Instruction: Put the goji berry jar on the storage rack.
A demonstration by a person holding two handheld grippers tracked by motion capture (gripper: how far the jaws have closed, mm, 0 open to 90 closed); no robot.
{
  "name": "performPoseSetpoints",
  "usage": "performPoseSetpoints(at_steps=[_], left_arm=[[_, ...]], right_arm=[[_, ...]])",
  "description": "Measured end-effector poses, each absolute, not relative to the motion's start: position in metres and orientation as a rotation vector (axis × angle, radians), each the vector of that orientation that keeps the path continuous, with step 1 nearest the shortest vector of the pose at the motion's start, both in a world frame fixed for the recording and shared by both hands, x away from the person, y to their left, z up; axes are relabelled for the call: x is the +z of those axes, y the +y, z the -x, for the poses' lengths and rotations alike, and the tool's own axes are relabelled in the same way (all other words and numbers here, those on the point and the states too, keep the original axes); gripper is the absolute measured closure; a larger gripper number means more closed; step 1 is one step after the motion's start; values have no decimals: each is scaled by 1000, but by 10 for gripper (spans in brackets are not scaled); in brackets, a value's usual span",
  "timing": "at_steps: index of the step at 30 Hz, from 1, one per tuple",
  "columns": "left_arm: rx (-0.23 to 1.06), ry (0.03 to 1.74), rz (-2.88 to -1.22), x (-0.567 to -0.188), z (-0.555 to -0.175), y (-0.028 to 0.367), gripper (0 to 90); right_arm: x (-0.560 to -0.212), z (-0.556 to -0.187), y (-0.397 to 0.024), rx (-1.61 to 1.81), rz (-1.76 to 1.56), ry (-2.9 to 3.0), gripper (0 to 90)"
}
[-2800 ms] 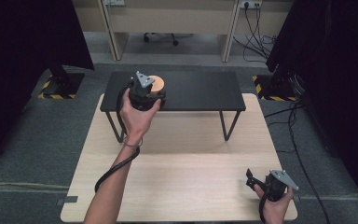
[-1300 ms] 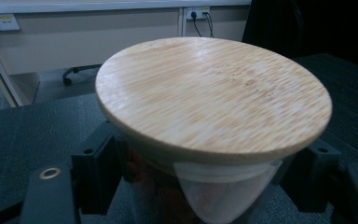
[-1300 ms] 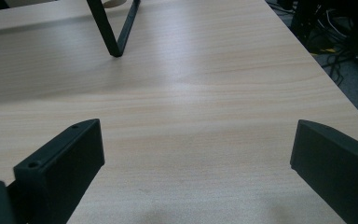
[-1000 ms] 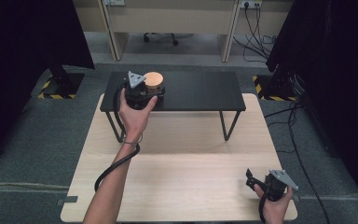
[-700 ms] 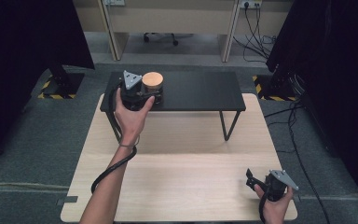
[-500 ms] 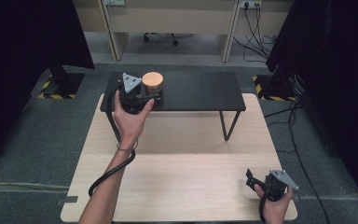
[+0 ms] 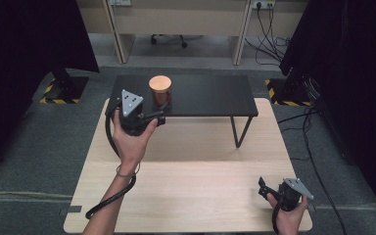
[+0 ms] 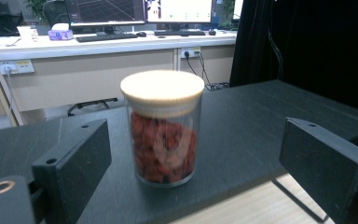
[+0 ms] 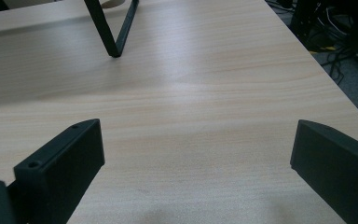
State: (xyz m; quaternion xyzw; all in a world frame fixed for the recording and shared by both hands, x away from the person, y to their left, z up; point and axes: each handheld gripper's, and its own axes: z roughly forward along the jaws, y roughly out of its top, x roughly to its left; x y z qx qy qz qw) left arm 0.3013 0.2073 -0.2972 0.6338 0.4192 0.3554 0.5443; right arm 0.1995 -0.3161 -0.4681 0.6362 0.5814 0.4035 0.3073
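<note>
A clear jar [image 7: 160,90] with a pale wooden lid and red contents stands upright on the left part of a low black shelf [image 7: 210,95]. My left gripper [image 7: 152,113] sits just in front of it, at the shelf's near edge. Its jaws have just been opening and stand wide. In the left gripper view the jar [image 8: 163,126] is ahead of the fingers [image 8: 74,154], and neither of them touches it. My right gripper [image 7: 264,188] rests low at the near right corner of the wooden table [image 7: 191,171]. It is open over bare wood [image 9: 191,93].
The shelf's thin black legs [image 7: 237,132] stand on the wooden table and also appear in the right gripper view [image 9: 112,28]. Dark curtains flank the table. Cables [image 7: 313,142] lie on the floor to the right. Desks line the back.
My left gripper let go of the jar and drew back toward the person and to the left. The jar stayed on the shelf. The right hand has not moved.
</note>
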Motion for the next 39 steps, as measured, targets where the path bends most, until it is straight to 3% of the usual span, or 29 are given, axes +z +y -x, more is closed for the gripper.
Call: performPoseSetpoints(at_steps=[15, 39], left_arm=[[835, 976, -1520, -317, -270, 219, 84], [929, 931, -1520, -391, -229, 221, 89]], right_arm=[[-468, -200, -315, 1063, -1684, 1537, 27], [-468, -199, -314, 1059, -1679, 1536, 28]])
